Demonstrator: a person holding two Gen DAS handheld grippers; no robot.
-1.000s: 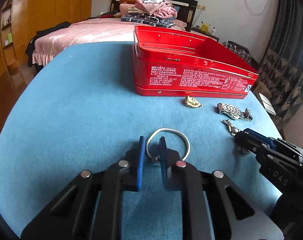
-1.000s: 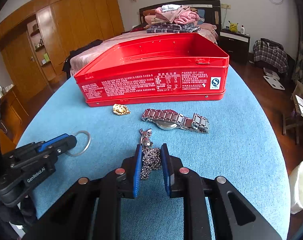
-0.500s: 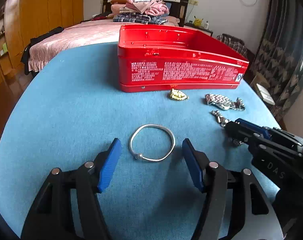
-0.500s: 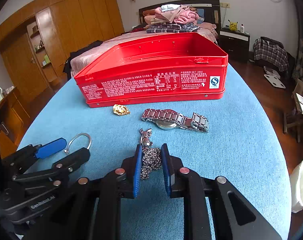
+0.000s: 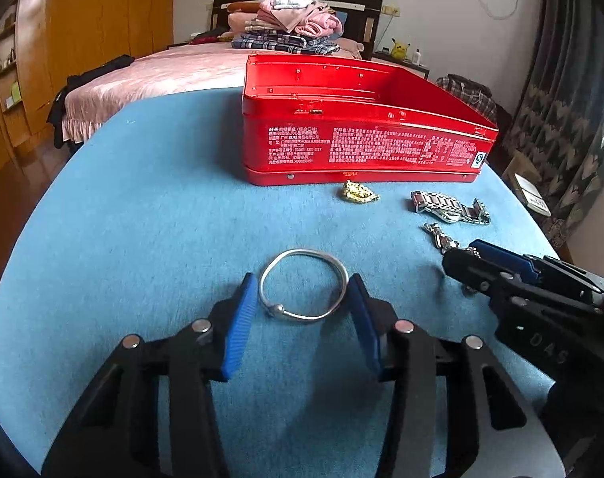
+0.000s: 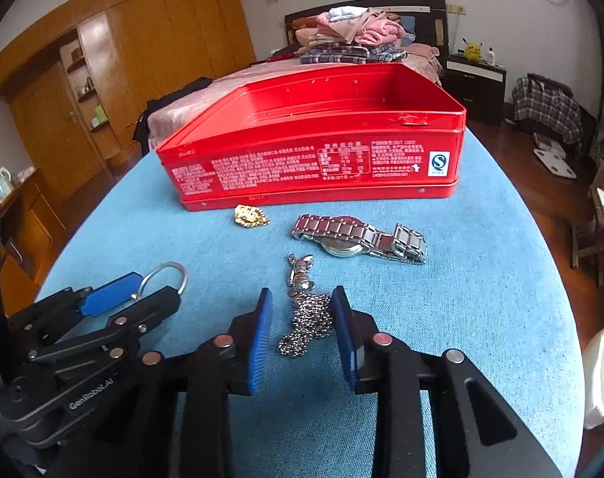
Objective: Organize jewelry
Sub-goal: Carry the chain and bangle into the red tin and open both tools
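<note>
**Jaws straddle bangle and chain, neither gripped**

Jaws of the left gripper (image 5: 303,310) are closing, with the silver bangle (image 5: 303,286) lying flat on the bench (image 5: 142,239) between the blue pads; the ring's sides sit just at the pad faces, though no pinch shows yet. Those of the right gripper (image 6: 302,334) are opening, released from the chain (image 6: 305,326), which lies heaped between them without either pad pressing on it.

The bangle lies straight ahead of the left jaws, its plane flat to the cloth and its bead clasp turned toward the gripper. Being round, it has no long axis; a squeeze would come across its width. The chain's pile runs lengthwise away from the right jaws, ending in a small bear charm (image 6: 300,269) at the far end. Beyond it lie the watch (image 6: 359,239), long axis crosswise, and a gold piece (image 6: 251,215) just before the red tin (image 6: 309,159), which stands open at the far edge. The left hand is nearer the bangle, the right nearer the chain, watch and charm.

The bangle is thin, hard, polished wire, likely to slip or tip under a squeeze. The chain is fine, limp, bright links that will drape. The watch band is rigid steel links. The bench cloth is blue and nubbly; the tin is glossy, printed, thin-walled metal.
</note>
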